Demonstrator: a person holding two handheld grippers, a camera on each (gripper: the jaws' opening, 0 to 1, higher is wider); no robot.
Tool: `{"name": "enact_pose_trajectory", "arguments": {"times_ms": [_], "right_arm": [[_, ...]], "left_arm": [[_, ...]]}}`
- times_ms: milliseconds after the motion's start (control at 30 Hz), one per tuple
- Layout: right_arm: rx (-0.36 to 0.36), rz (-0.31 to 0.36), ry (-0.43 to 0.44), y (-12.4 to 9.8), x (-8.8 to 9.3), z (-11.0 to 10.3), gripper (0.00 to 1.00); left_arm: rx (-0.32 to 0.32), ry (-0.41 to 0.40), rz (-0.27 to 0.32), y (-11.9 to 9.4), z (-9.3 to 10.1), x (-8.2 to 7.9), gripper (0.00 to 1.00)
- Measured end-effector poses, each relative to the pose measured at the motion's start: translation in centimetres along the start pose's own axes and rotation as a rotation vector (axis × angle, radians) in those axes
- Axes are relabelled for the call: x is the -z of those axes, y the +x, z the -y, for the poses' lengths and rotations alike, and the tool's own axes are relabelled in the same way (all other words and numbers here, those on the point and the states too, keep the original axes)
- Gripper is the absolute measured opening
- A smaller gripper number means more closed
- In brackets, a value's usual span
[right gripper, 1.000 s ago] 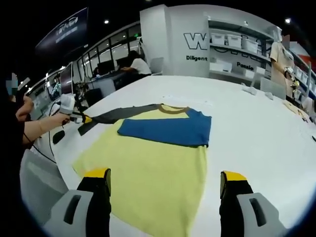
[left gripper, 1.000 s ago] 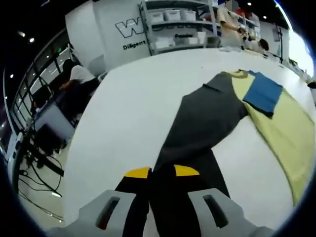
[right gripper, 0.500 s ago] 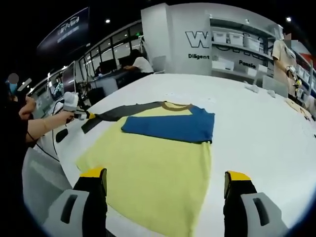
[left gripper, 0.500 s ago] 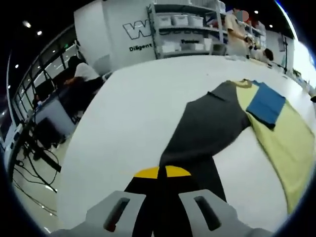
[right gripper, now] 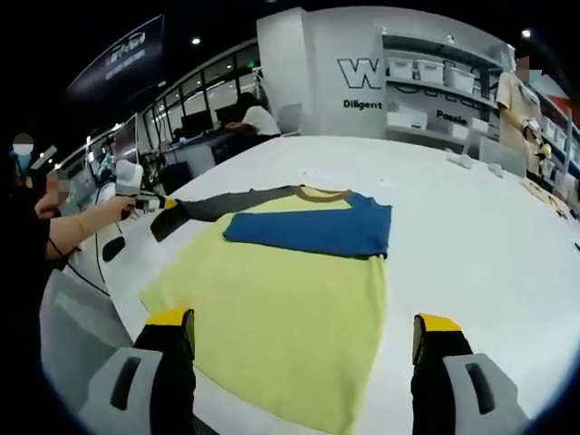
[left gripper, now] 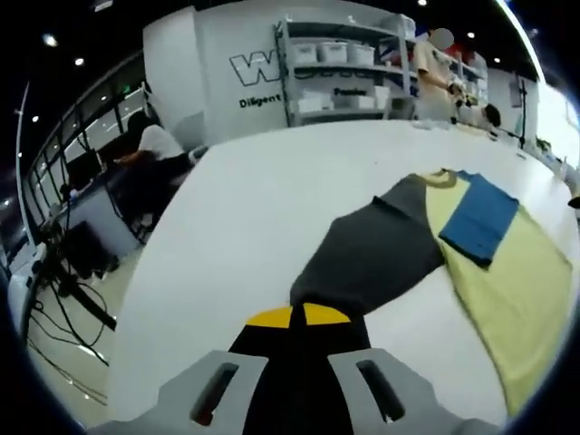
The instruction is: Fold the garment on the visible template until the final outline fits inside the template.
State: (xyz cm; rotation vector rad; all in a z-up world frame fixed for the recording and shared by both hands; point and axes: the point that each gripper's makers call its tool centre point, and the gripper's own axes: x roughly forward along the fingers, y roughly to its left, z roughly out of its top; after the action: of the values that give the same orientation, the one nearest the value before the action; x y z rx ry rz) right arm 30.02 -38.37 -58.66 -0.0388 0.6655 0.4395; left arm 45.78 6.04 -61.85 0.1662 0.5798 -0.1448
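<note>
A yellow shirt (right gripper: 281,313) lies flat on the white table (right gripper: 471,236), its blue sleeve (right gripper: 313,231) folded across the chest. Its other sleeve is dark grey (left gripper: 372,258) and stretches out toward my left gripper (left gripper: 297,317), which is shut on the cuff end and holds it off the table. In the right gripper view the grey sleeve (right gripper: 217,207) runs left to that left gripper (right gripper: 154,204), held by a person's hand. My right gripper (right gripper: 304,331) stands open above the shirt's near hem, nothing between its fingers. The yellow body (left gripper: 507,299) and blue sleeve (left gripper: 478,222) show in the left gripper view too.
The white table's curved edge (left gripper: 136,308) drops to a floor with cables on the left. Shelves with white bins (right gripper: 426,91) stand behind. A seated person (left gripper: 154,145) works at a desk; another person (left gripper: 435,63) stands at the far side. Small items (right gripper: 471,163) lie far right.
My left gripper has lifted the grey sleeve's cuff and drawn it inward, so the sleeve bunches shorter. The right gripper stays open over the hem.
</note>
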Motion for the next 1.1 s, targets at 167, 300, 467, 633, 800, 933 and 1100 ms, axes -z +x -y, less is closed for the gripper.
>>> {"name": "enact_pose_trajectory", "arguments": {"times_ms": [167,300,467,633,800,933,1100], "right_arm": [[0.001,0.002,0.000,0.0,0.0,-0.1,0.99],[0.002,0.005,-0.002,-0.1,-0.1,0.0,0.99],[0.004,0.003,-0.003,-0.2,0.0,0.1,0.99],[0.004,0.000,-0.006,-0.3,0.2,0.0,0.99],[0.008,-0.007,-0.011,-0.3,0.3,0.1,0.99],[0.015,-0.010,-0.011,-0.4,0.3,0.3,0.99],[0.021,-0.007,-0.011,-0.5,0.2,0.6,0.99]], "left_arm": [[0.023,0.007,0.048,-0.4,1.4,-2.4,0.00],[0.048,0.016,0.087,-0.6,2.6,-4.2,0.00],[0.087,0.040,0.124,-0.7,4.5,-6.3,0.00],[0.125,0.058,0.162,-0.6,6.5,-8.4,0.00],[0.156,0.079,0.203,-0.5,8.8,-10.6,0.00],[0.187,0.093,0.234,-0.5,10.7,-12.0,0.00],[0.211,0.132,0.253,-0.3,12.9,-13.1,0.00]]}}
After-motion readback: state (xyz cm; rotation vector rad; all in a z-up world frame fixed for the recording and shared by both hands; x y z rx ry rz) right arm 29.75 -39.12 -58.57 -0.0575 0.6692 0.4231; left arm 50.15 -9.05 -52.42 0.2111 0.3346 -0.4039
